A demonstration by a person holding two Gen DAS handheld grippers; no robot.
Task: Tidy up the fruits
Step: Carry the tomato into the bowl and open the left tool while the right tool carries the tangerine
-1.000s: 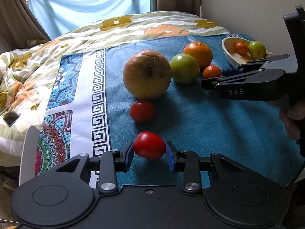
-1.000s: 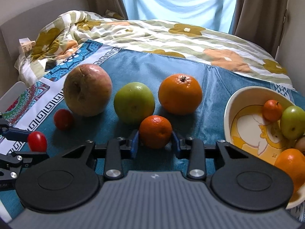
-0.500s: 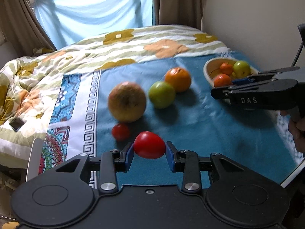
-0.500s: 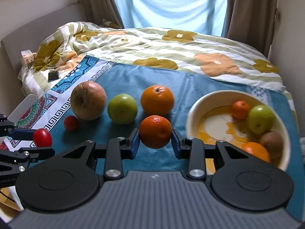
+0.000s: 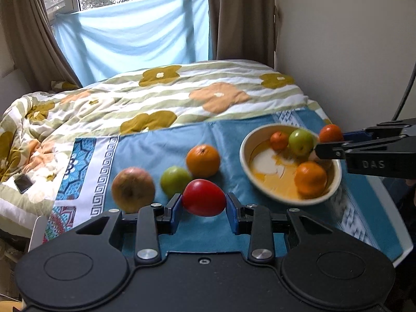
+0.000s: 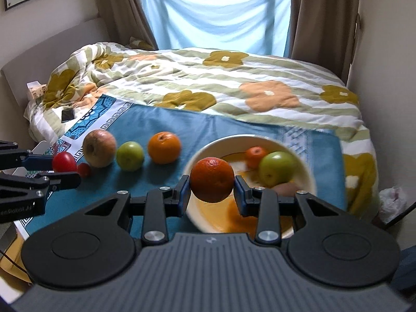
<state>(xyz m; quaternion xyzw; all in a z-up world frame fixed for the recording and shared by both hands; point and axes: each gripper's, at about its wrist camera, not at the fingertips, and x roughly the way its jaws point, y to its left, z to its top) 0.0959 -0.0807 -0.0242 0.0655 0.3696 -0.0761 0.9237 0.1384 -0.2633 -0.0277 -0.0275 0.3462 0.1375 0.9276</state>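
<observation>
Tomato (image 5: pixel 203 197) sits clamped in the left gripper (image 5: pixel 203 209), above the blue cloth (image 5: pixel 161 145); apple (image 5: pixel 133 189), green fruit (image 5: pixel 175 182), orange (image 5: pixel 203 160) lie beyond. Right view: right gripper (image 6: pixel 212 191) grasps a mandarin (image 6: pixel 212 179) over the bowl (image 6: pixel 309 179).

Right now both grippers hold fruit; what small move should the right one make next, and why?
Probably lower and open the right gripper over the bowl. It is shut on the small orange, which hangs above the bowl's near rim, and the bowl already holds fruit. The left gripper, shut on the red tomato, sits farther from the bowl and can follow.
</observation>
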